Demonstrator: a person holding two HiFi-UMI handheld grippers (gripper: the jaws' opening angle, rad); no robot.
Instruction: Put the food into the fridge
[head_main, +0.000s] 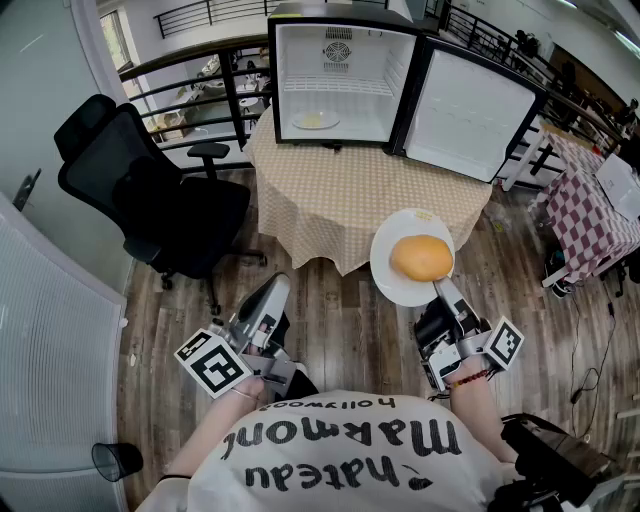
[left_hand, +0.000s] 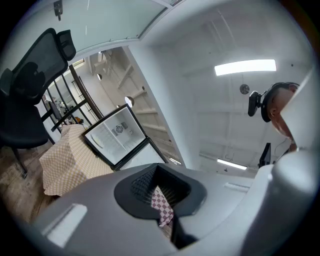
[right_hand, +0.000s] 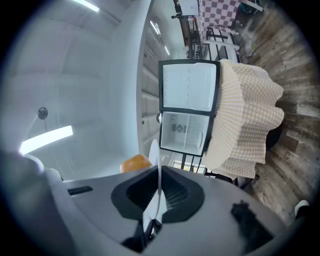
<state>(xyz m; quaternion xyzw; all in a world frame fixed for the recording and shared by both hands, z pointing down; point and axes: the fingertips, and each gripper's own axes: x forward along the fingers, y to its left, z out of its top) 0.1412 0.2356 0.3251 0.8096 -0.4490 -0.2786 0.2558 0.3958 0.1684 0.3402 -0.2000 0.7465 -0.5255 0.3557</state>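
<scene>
The right gripper (head_main: 441, 289) is clamped shut on the near rim of a round white plate (head_main: 398, 284), holding it out flat over the wooden plank floor (head_main: 330, 320); in the right gripper view the plate runs edge-on straight between the two dark pads, which press on it from either side. A golden-orange rounded bun (head_main: 421, 257) sits on the plate just past the jaw tips, near the plate's middle and not touching the gripper; in the right gripper view it peeks out to the left of the plate's edge.

The left gripper (head_main: 274, 287) is held low on the other side of the person's body, well apart from the plate and bun; its jaws are drawn together to a thin slit with nothing in them, and only a strip of red-and-white checked cloth (left_hand: 163, 206) shows through that slit.

Ahead of both grippers stands a small black fridge with a white interior (head_main: 350, 98) on a round table covered in a beige checked cloth (head_main: 350, 200); its door (head_main: 470, 115) is swung wide open to the right; a pale plate (head_main: 316, 121) lies on the fridge's floor. The bun on its plate is still outside the fridge, short of the table's near edge. A black office chair (head_main: 150, 190) stands to the left of the table.
</scene>
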